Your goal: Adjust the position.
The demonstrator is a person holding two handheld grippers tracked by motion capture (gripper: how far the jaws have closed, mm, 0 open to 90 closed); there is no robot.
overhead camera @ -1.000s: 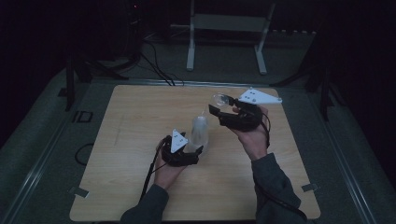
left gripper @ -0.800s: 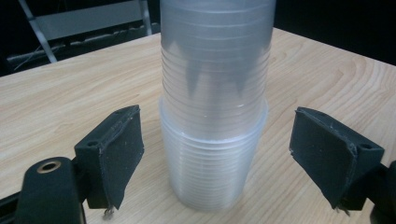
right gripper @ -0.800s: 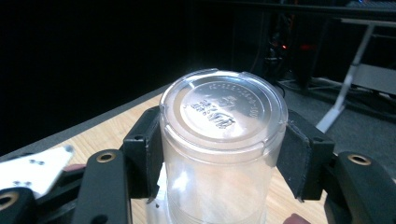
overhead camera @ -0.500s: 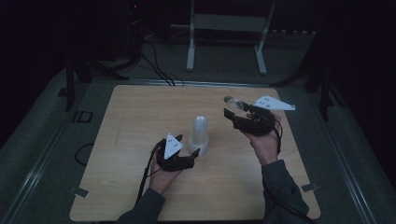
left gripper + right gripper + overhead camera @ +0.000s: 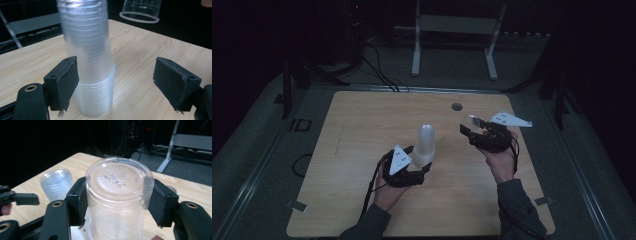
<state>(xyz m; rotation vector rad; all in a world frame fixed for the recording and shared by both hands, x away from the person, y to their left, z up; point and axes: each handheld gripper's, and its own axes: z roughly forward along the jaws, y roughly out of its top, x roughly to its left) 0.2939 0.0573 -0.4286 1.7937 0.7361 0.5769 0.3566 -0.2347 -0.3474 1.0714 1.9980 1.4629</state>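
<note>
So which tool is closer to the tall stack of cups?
Left. The left tool is open around the base of the stack, one pad beside it. The right tool is off to the stack's right, holding a single cup.

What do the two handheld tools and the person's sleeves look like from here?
Both tools, left tool and right tool, are black, each topped by a pale grey three-cornered plate. Their jaws carry flat black pads. A dark cable trails from the left one. The sleeves are dark grey.
</note>
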